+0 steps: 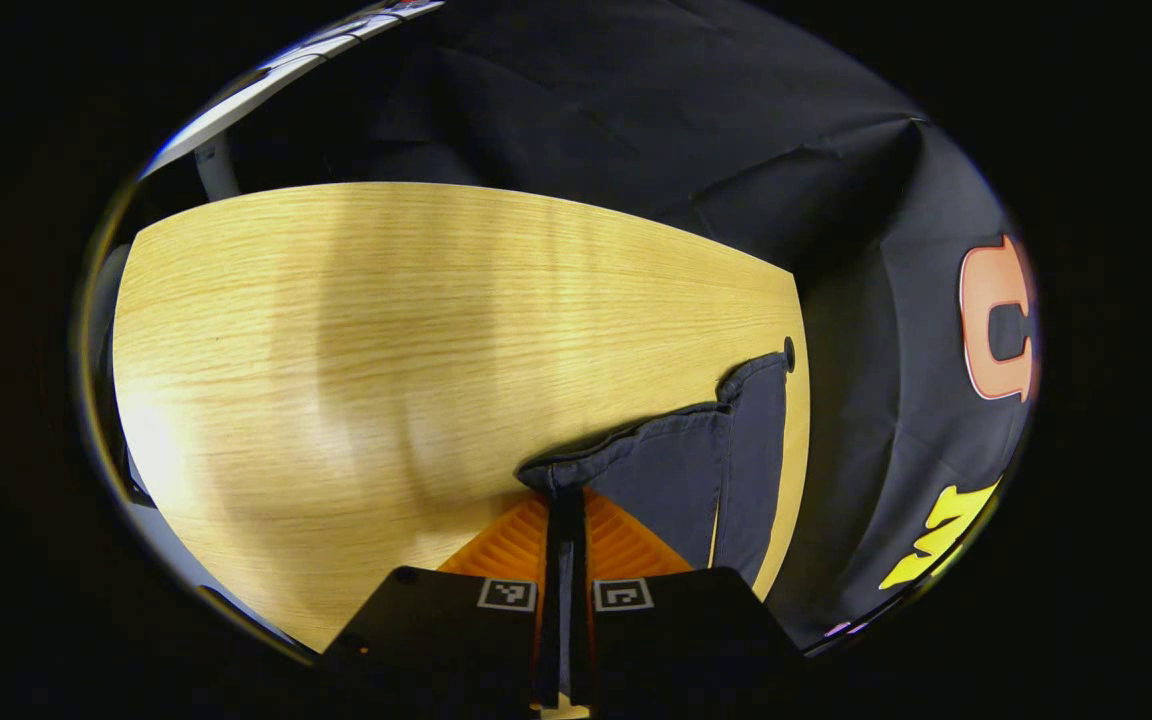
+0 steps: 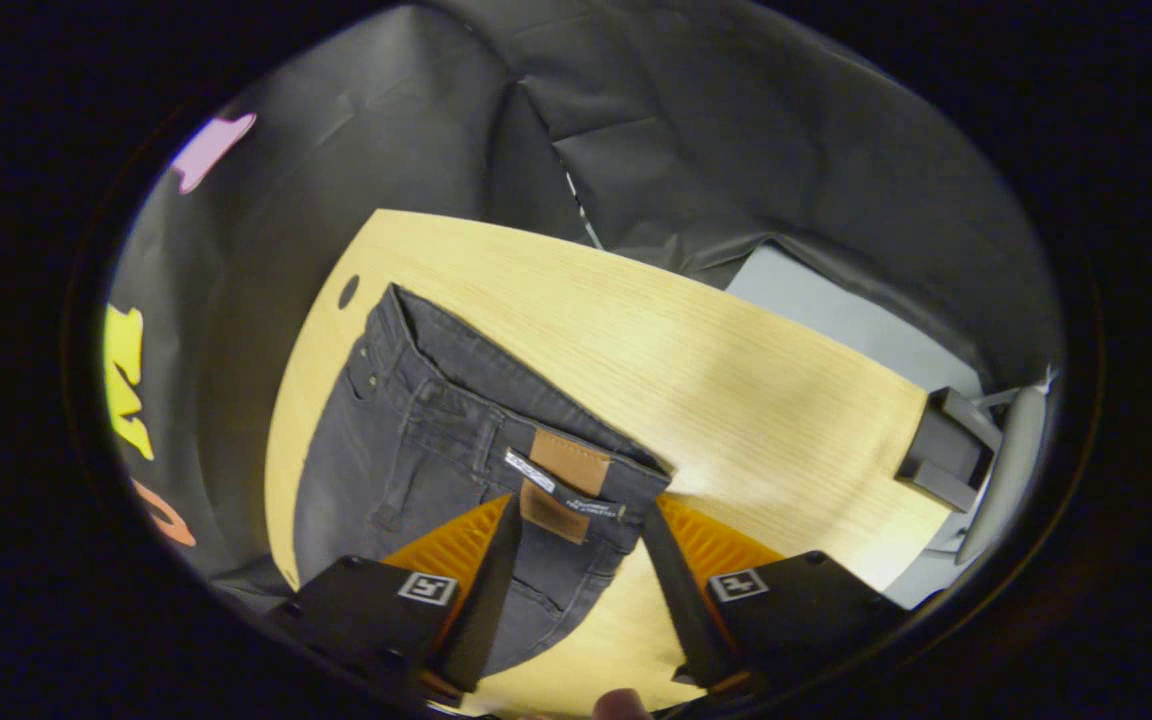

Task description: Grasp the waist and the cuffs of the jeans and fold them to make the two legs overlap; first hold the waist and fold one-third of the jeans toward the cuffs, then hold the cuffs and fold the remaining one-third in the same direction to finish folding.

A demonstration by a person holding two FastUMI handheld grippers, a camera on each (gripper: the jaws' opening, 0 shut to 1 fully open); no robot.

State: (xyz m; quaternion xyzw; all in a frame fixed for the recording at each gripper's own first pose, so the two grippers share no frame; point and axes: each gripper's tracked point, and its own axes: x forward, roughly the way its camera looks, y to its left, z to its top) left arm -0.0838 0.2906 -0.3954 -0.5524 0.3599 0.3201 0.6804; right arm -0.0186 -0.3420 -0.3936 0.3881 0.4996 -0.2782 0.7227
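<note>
The wooden surface takes up most of the left gripper view, pale oak grain running from the left edge to the right of centre, bare over its upper and left parts. In the right gripper view the same surface runs as a slanted band from the upper left to the right of the frame, with a small dark round hole near its upper-left corner.

The dark jeans lie on it in the lower left of the right gripper view, waistband toward the frame's centre, with a tan leather patch on the waistband and a pocket and seams visible below it. In the left gripper view a cuff end of the jeans sits in the lower right of the frame, reaching up toward the surface's right edge near a small dark hole.

At the right edge of the right gripper view a dark boxy object sits just off the surface's end, beside a pale curved part that is too blurred to name.

The left gripper is at the bottom centre of its view; its jaws are pressed together on the hem of the cuff. The right gripper is at the bottom centre of its view, jaws apart, one on either side of the waistband at the patch.
</note>
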